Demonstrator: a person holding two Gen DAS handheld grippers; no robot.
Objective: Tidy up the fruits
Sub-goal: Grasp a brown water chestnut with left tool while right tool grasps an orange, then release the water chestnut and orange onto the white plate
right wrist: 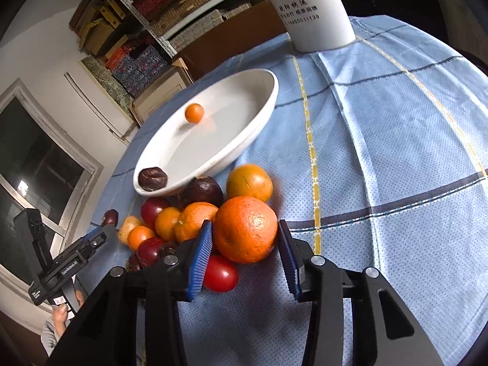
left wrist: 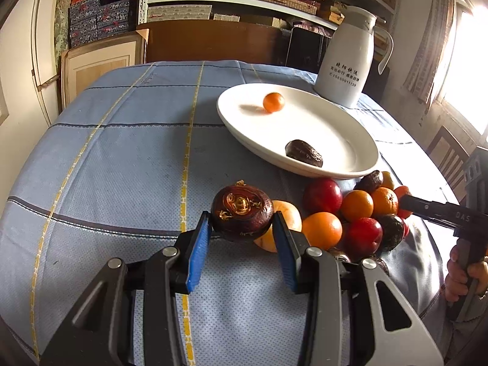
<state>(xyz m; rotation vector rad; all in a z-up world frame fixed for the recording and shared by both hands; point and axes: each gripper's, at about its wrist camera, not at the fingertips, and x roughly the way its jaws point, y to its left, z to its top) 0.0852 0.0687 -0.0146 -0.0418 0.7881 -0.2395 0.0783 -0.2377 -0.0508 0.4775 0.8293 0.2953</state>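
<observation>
Already the left hand-held gripper (left wrist: 241,228) clamps a dark chestnut-like fruit (left wrist: 242,210) at lower centre, the right hand-held gripper (right wrist: 244,244) pinches a large orange (right wrist: 245,228) atop the pile, whose neighbours may roll off the table (right wrist: 381,152) once it lifts.

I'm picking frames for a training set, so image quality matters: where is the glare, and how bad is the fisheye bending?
Left wrist view: the window at the right edge is blown out white and washes the wall beside it; the cloth stripes bow outward. Right wrist view: no blown-out patch, the plate is evenly lit, corners go black, and the jug leans.
</observation>
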